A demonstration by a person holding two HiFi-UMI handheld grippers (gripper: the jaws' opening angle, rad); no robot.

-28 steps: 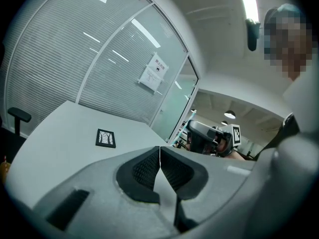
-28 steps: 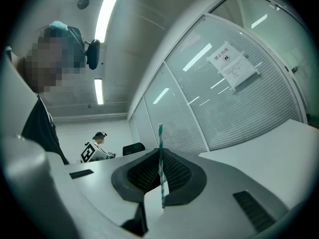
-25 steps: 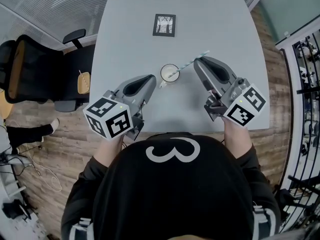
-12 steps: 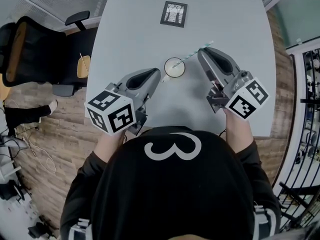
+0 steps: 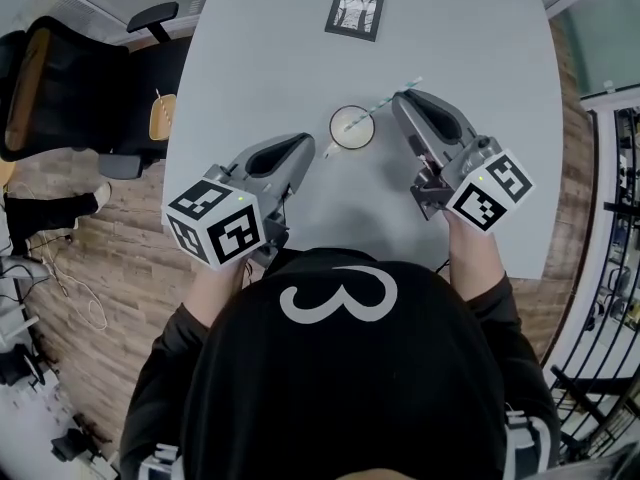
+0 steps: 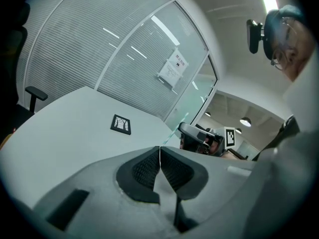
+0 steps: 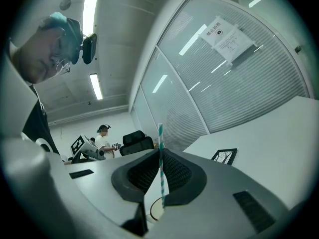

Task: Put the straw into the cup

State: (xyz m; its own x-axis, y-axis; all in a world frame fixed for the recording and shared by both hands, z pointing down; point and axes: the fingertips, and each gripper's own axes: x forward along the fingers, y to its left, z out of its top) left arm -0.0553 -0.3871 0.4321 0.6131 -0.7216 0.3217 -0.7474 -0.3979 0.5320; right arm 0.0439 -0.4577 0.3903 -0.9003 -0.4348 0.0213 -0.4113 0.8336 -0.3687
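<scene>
Table (image 5: 262, 63) open beyond cup (image 5: 347, 120)

The straw (image 7: 160, 166) is striped teal and white, the cup (image 5: 352, 128) white inside, the table (image 5: 262, 63) pale grey.

A large white "3" shows on the person's black top (image 5: 340, 388); the wall notice (image 7: 225, 38) is illegible

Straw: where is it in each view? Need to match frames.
Head view: straw at centre, slanting from the right gripper to the cup.
Left gripper view: faint streak just above the shut left gripper, right of centre.
Right gripper view: upright at centre, clamped in that gripper.
Shared landmark: the black-framed picture.
</scene>
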